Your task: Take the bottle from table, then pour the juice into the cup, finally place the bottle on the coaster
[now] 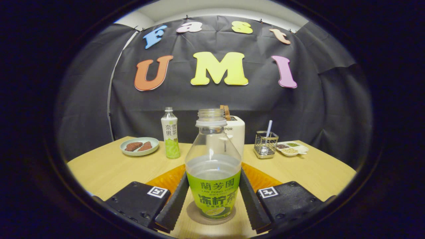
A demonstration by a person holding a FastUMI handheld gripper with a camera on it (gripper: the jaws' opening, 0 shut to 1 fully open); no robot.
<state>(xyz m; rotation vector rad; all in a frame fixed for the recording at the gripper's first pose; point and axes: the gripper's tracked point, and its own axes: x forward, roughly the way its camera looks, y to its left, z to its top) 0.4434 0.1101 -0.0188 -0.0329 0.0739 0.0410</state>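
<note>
Standing upright on the surface (109, 166), the uncapped bottle (213, 166) sits between the fingers of the gripper (212, 199), which are clamped against its labelled sides. Behind it lies one orange coaster (169, 177). Beyond stand one second bottle (170, 134), one plate (139, 146), one wire basket (265, 144) and one divided dish (293, 148).

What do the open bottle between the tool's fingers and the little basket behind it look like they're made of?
The bottle looks like clear glossy plastic: liquid shows through, with a printed label wrap. The tool has both fingers against it. The basket seems shiny metal wire, an open grid that glints.
</note>
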